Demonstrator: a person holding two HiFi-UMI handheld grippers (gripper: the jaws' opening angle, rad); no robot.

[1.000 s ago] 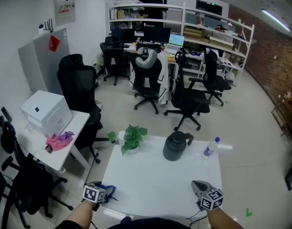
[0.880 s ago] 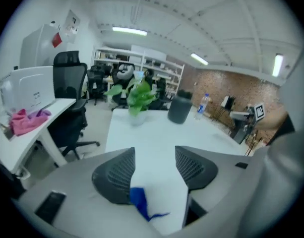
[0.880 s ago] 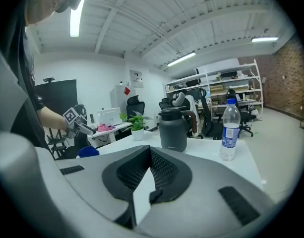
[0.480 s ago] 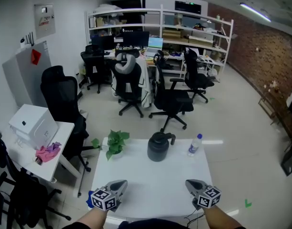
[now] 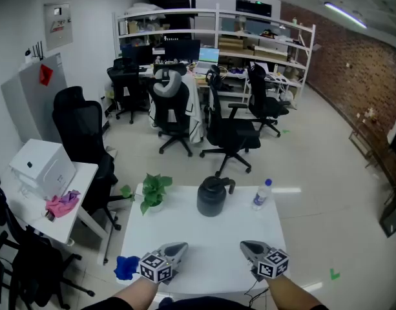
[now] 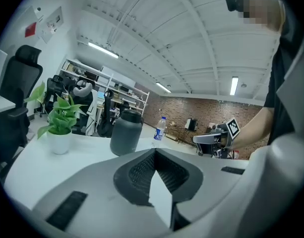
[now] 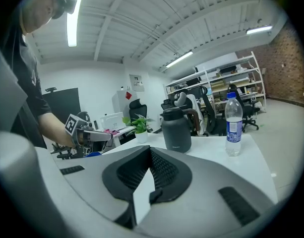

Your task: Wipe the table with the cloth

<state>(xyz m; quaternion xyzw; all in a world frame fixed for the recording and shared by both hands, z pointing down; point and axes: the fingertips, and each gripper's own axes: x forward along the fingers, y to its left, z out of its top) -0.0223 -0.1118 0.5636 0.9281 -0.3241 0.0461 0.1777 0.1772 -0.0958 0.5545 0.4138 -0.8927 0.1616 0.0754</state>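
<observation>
Cloth (image 5: 126,267): bunched at the near left corner of the table (image 5: 210,234), just beside your left gripper (image 5: 176,248), not in it. Your left jaws have snapped shut on nothing, so I judge the wipe cannot start. A second ago that gripper sat over the cloth; it has since swung inward. Right gripper (image 5: 248,246): jaws together, empty.

Potted plant (image 5: 149,192), dark jug (image 5: 211,197), water bottle (image 5: 261,194) in row; office chairs (image 5: 227,131) behind
</observation>
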